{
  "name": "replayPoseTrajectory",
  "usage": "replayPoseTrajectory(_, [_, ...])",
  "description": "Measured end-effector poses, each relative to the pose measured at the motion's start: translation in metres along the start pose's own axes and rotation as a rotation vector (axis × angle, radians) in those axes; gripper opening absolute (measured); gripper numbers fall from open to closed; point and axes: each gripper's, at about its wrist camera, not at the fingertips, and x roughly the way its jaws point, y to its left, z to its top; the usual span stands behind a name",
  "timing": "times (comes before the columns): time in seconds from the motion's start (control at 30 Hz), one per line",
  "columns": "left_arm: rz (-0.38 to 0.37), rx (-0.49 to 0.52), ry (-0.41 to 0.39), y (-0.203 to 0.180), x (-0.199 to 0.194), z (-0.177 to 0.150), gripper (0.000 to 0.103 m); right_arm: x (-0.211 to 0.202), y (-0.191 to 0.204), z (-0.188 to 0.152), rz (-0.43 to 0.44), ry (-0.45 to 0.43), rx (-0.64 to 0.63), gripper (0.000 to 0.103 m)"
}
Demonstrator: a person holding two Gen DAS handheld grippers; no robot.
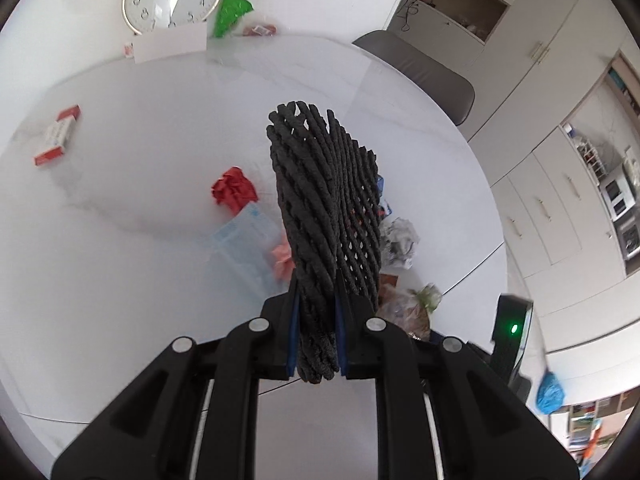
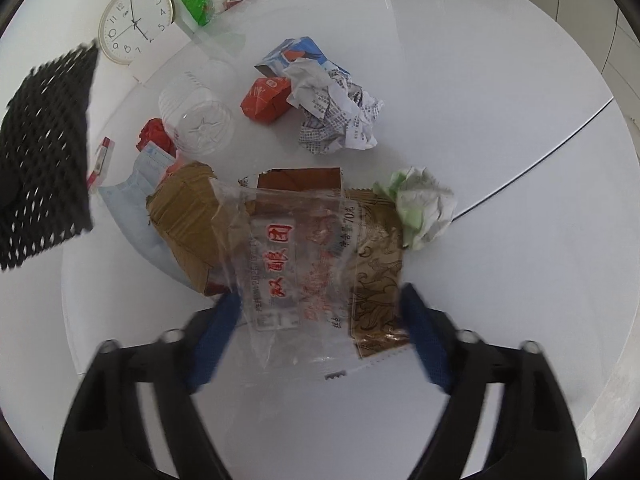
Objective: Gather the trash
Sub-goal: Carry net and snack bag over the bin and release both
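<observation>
Trash covers the white tabletop (image 2: pixel 460 80), its largest piece a clear snack wrapper (image 2: pixel 304 264) with red lettering at lower centre of the right wrist view, lying between the wide-open fingers of the right claw (image 2: pixel 318 334). In the left wrist view, the left claw (image 1: pixel 316 332) is clamped on a black woven mesh bag (image 1: pixel 324 204) rising up the frame's centre. Crumpled printed paper (image 2: pixel 340 116) sits above the wrapper; a red paper ball (image 1: pixel 234 190) lies left of the bag.
</observation>
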Motion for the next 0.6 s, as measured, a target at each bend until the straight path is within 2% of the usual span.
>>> replayPoseTrajectory(0.07, [0.008, 0.020, -0.006, 0.004, -0.008, -0.006, 0.014, -0.002, -0.002, -0.001, 0.012, -0.008, 0.005, 0.064])
replayPoseTrajectory(0.17, [0.006, 0.040, -0.002, 0.008, -0.016, -0.017, 0.014, -0.010, -0.002, -0.004, 0.029, -0.015, -0.003, 0.058])
replayPoseTrajectory(0.3, [0.009, 0.081, -0.013, 0.005, -0.027, -0.029, 0.014, -0.029, 0.000, -0.014, 0.053, -0.042, -0.026, 0.056])
replayPoseTrajectory(0.5, [-0.028, 0.140, -0.007, -0.009, -0.036, -0.043, 0.014, -0.070, 0.000, -0.037, 0.107, -0.089, -0.025, 0.056])
replayPoseTrajectory(0.6, [-0.064, 0.197, 0.002, -0.027, -0.038, -0.050, 0.014, -0.106, -0.016, -0.061, 0.089, -0.122, -0.019, 0.056])
